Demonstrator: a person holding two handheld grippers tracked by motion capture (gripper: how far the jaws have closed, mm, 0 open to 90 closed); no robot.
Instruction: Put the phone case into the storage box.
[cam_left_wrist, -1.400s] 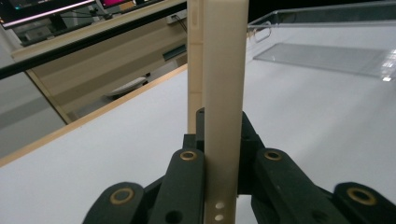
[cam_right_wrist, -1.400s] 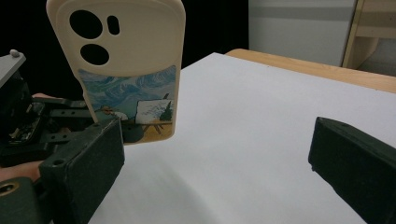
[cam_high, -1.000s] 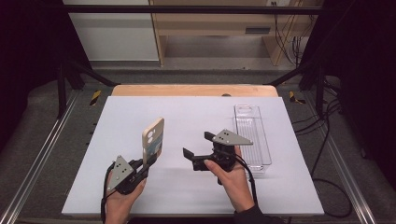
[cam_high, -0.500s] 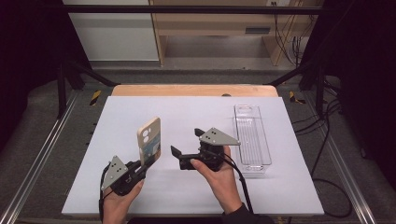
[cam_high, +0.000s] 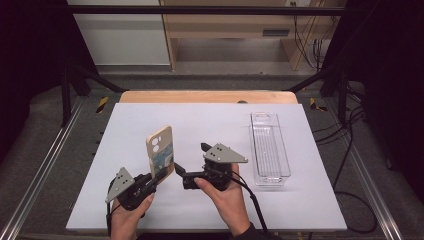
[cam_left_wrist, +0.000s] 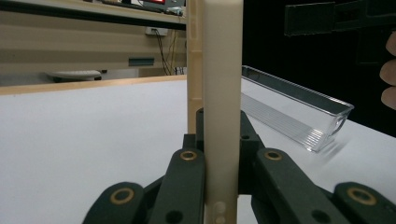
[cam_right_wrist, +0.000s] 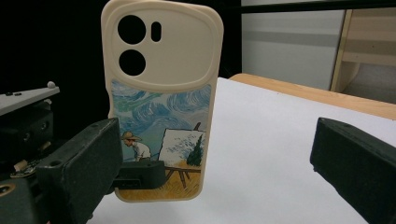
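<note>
A cream phone case with a painted picture on its back stands upright above the white table. My left gripper is shut on its lower end. In the left gripper view the case rises edge-on between the jaws of that gripper. My right gripper is open just right of the case, its jaws pointing left at it. In the right gripper view the case's back faces the camera. The open gripper has one jaw in front of the case's lower left corner and the other well off to the right.
A clear plastic tray lies lengthwise at the right of the white table top and also shows in the left gripper view. A wooden edge runs along the table's far side, with metal rails at both sides.
My right gripper has moved left, closer to the phone case, and its jaws now reach the case's side. The left gripper and the case have stayed in place.
</note>
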